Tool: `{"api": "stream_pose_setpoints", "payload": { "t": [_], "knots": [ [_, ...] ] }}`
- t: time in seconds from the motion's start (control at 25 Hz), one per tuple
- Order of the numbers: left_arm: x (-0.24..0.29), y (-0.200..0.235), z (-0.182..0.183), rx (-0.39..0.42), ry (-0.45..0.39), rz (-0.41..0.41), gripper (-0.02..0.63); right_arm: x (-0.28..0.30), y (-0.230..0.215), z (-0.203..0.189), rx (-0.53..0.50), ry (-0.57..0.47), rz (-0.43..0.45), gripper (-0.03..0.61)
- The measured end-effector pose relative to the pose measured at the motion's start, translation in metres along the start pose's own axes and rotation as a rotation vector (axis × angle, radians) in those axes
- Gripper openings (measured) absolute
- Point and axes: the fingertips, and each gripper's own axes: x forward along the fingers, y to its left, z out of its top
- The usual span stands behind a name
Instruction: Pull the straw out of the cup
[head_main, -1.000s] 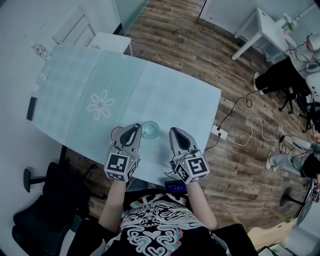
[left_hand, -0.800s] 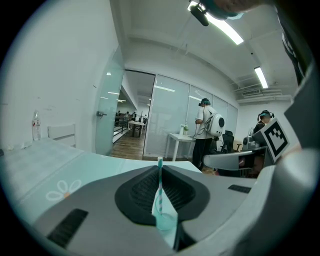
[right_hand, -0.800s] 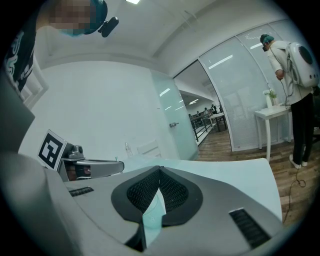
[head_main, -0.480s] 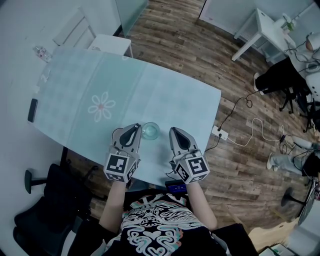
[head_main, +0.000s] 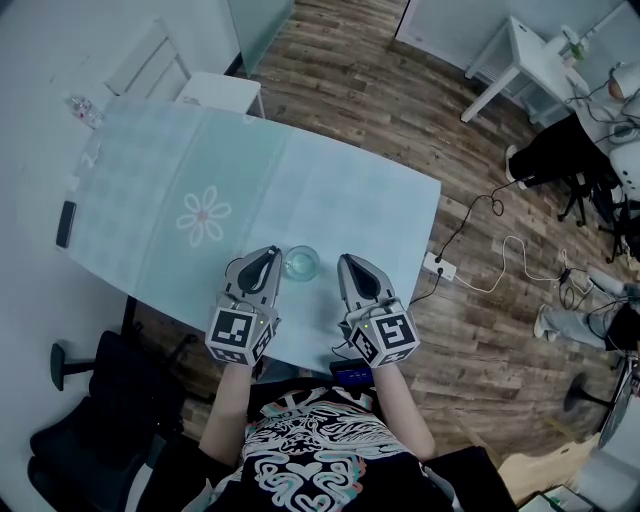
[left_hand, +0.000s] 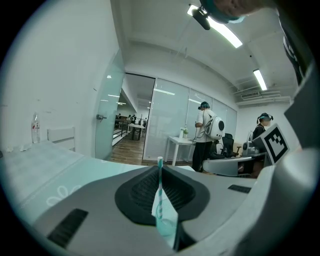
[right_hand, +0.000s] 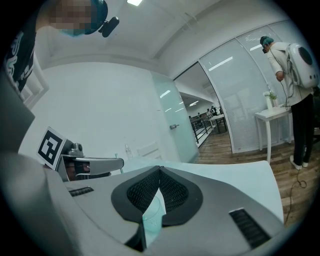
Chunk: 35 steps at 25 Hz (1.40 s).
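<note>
A clear cup (head_main: 300, 262) stands near the front edge of the table (head_main: 330, 190), between my two grippers. The left gripper (head_main: 271, 256) is just left of the cup, and the right gripper (head_main: 346, 263) is a little way to its right. In the left gripper view a teal-and-white striped straw (left_hand: 159, 162) runs up from the cup (left_hand: 168, 224) through the narrow slit of the left gripper (left_hand: 159, 169). Its jaws are shut on the straw, whose top pokes above the tips. The right gripper (right_hand: 160, 169) has its tips touching with nothing held, and the cup (right_hand: 152, 212) shows beyond its jaws.
The pale teal tablecloth carries a flower print (head_main: 203, 213). A dark phone (head_main: 64, 218) and a bottle (head_main: 80, 102) sit at the table's far left edge. An office chair (head_main: 105, 400) stands at the left, and a power strip with cables (head_main: 441, 265) lies on the floor at the right.
</note>
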Motion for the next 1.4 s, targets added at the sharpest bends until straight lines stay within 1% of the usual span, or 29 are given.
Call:
{"api": "stream_pose_setpoints", "payload": {
  "t": [0.52, 1.12, 1.4],
  "knots": [
    [-0.001, 0.000, 0.010, 0.011, -0.017, -0.011, 0.035, 0.000, 0.012, 0.018, 0.002, -0.045, 0.018, 0.013],
    [-0.015, 0.002, 0.024, 0.026, -0.047, -0.004, 0.035, 0.004, 0.027, 0.020, -0.008, -0.050, 0.048, 0.013],
    [-0.023, 0.006, 0.033, 0.008, -0.080, -0.004, 0.035, 0.005, 0.036, 0.020, -0.015, -0.052, 0.062, 0.013]
  ]
}}
